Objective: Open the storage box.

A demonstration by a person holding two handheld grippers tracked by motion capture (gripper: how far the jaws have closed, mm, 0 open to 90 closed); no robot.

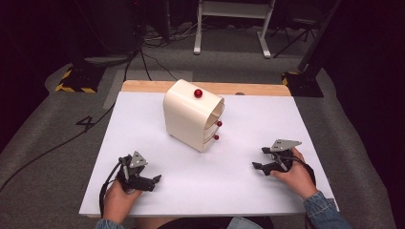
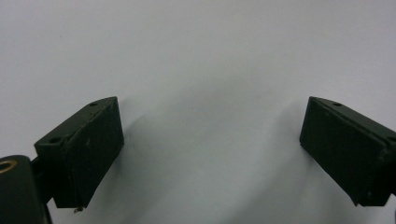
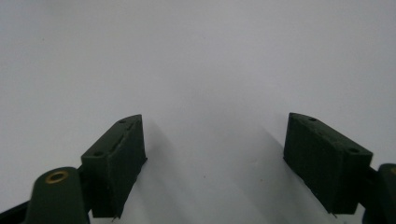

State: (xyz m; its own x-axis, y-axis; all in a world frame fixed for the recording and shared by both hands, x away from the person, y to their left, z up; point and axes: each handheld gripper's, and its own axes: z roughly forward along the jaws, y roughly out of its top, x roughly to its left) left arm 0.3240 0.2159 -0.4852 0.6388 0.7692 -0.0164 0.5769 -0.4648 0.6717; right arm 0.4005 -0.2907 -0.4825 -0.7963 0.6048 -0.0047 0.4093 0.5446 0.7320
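a person sits at a white table (image 1: 157, 191) with a two-jaw gripper in each hand, both resting low on the near side of the tabletop. the left gripper (image 1: 155, 180) lies near the table's near left corner, its black jaws pointing inward toward the middle of the table; the left gripper view looks along those jaws, which stand wide apart over bare white surface with nothing between them. the right gripper (image 1: 258, 165) sits near the right edge, its jaws pointing inward toward the left one, a grey three-cornered plate on top; the right gripper view likewise has its two jaws spread well apart and released, the white tabletop alone between them.

a cream drawer cabinet (image 1: 188, 117) with rounded corners stands upright toward the far middle of the table, well apart from both grippers and roughly between them in line. its front faces right in the high view. a red knob (image 1: 197, 93) sits on its top, and two smaller red knobs (image 1: 218, 130) show on the drawer fronts, one above the other. the drawers look pushed in. a strip of bare wooden edge (image 1: 143, 86) runs along the table's far side behind the cabinet.
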